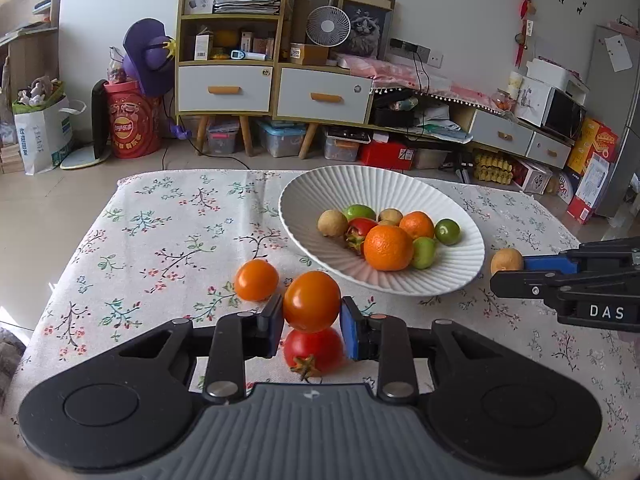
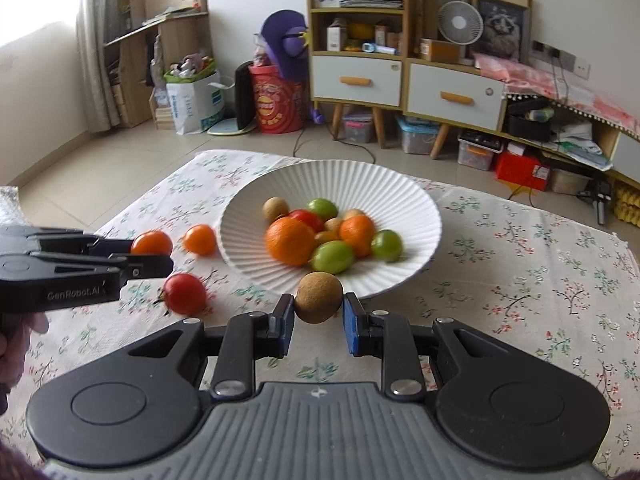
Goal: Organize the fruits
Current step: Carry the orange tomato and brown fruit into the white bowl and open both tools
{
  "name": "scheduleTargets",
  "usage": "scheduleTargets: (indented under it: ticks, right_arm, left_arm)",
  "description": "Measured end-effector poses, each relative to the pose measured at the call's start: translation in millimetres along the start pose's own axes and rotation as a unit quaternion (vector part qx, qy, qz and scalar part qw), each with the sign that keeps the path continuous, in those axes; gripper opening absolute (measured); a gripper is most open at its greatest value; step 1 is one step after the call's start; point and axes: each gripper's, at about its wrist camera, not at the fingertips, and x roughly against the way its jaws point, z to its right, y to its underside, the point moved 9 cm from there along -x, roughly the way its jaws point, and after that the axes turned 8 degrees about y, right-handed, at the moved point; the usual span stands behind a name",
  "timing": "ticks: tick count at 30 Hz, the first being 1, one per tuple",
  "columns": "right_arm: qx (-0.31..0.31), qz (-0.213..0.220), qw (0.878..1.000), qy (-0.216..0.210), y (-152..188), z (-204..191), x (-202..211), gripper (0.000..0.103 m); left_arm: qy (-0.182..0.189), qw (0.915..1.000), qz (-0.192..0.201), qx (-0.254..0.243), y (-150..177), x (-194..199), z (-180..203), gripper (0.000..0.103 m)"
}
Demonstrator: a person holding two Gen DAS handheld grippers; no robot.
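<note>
Floral cloth point(image 1: 152, 232) covers the table; behind it stand a shelf unit point(image 1: 232, 40) with white drawers, a desk fan point(image 1: 329, 26) and a red drum point(image 1: 134, 120) on the floor. On the cloth sits a white ribbed bowl point(image 1: 320, 196). It holds two oranges point(image 1: 388, 248), several green fruits point(image 1: 360, 212), small brown fruits point(image 1: 333, 223) and a red tomato point(image 1: 360, 229), all grouped at the bowl's centre. Left gripper point(image 1: 312, 304): jaws clamped on an orange tomato point(image 1: 312, 300), both blue pads pressing its sides, the fruit raised above the cloth just short of the bowl's near rim. Directly below it, on the cloth, lies a red tomato with calyx point(image 1: 314, 352). A second orange tomato point(image 1: 256, 280) rests on the cloth to the left, apart from the bowl. Right gripper point(image 2: 319, 304): jaws clamped on a brown fruit point(image 2: 319, 298), held at the near edge of the bowl in the right wrist view. In the left wrist view the same gripper enters from the right with the brown fruit at its tip, beside the bowl's right rim. In the right wrist view the left gripper appears at the left edge, gripped by a hand point(image 2: 16, 344), with the loose orange tomato and red tomato on the cloth near it.
</note>
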Motion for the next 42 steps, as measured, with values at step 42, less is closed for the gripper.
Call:
scheduleTargets:
  ticks: [42]
  right_arm:
    - [-0.049,-0.015,0.999,-0.020,-11.8,26.8,-43.3,0.022]
  left_arm:
    - [-0.021,0.9986,-0.003,-0.049,-30.2,-67.4,17.0,0.028]
